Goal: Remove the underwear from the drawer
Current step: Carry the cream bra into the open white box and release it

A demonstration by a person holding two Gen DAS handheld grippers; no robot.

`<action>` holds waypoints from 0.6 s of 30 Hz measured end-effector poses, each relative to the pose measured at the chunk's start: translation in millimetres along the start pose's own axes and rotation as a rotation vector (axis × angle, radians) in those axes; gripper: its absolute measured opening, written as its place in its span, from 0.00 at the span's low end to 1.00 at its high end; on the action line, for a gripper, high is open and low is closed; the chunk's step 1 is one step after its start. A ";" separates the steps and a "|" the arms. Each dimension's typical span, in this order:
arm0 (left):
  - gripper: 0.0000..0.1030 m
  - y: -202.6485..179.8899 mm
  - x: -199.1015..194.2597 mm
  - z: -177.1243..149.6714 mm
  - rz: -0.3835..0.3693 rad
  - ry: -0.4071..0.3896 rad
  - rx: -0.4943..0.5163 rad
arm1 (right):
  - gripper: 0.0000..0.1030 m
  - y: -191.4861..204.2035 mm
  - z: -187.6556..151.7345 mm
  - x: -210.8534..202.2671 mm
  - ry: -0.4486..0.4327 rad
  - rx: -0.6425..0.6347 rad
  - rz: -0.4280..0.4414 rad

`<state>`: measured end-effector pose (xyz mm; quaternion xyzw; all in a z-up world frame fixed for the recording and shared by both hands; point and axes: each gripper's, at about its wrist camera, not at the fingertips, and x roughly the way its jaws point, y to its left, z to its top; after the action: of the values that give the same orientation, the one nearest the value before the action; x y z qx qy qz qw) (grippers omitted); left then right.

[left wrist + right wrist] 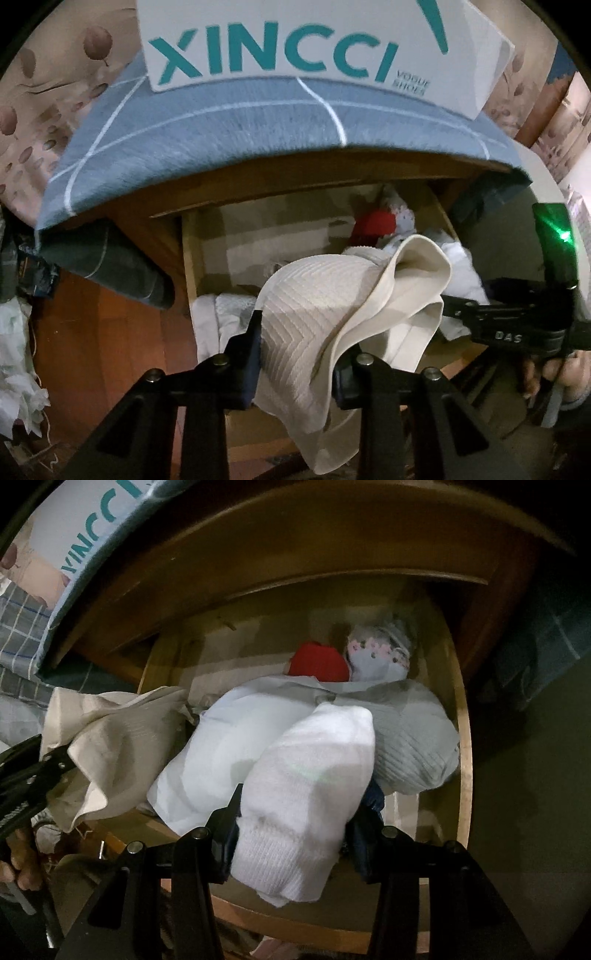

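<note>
Left fingers [295,354] clamped on cream underwear [332,310], right fingers [291,834] on white garment [306,794]; risked snagging drawer [463,738] rim.

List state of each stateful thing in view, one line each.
Drawer: pulled open, clothes inside.
Left gripper: shut on cream ribbed underwear, lifted above the drawer.
Right gripper: shut on white knit garment.
Red garment: lying at the drawer's back.
Grey ribbed garment: bundled, lying in the drawer.
XINCCI shoe box: lid on, resting on the blue cloth.
</note>
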<state>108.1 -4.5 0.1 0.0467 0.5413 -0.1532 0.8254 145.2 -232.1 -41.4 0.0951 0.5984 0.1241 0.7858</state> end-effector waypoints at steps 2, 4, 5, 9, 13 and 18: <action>0.29 -1.0 -6.0 0.2 -0.008 -0.010 -0.011 | 0.43 -0.3 0.0 -0.2 0.001 -0.007 -0.005; 0.28 -0.1 -13.3 -0.3 -0.029 -0.016 -0.024 | 0.43 0.6 0.2 -0.3 0.000 -0.010 -0.012; 0.28 0.6 -17.5 -0.5 -0.041 -0.021 -0.031 | 0.43 1.0 0.3 -0.2 0.001 -0.011 -0.013; 0.27 1.0 -39.2 -0.4 -0.061 -0.049 -0.041 | 0.43 1.0 0.9 -0.1 0.003 -0.014 -0.016; 0.27 -2.8 -66.1 1.2 -0.057 -0.089 -0.022 | 0.43 1.6 1.3 0.6 0.002 -0.018 -0.026; 0.27 -7.8 -108.2 4.0 -0.071 -0.156 -0.007 | 0.43 1.2 1.2 1.1 0.004 -0.017 -0.035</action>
<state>69.6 9.0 100.6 0.0124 0.4774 -0.1837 0.8592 146.5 -230.7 -41.8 0.0774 0.6004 0.1156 0.7875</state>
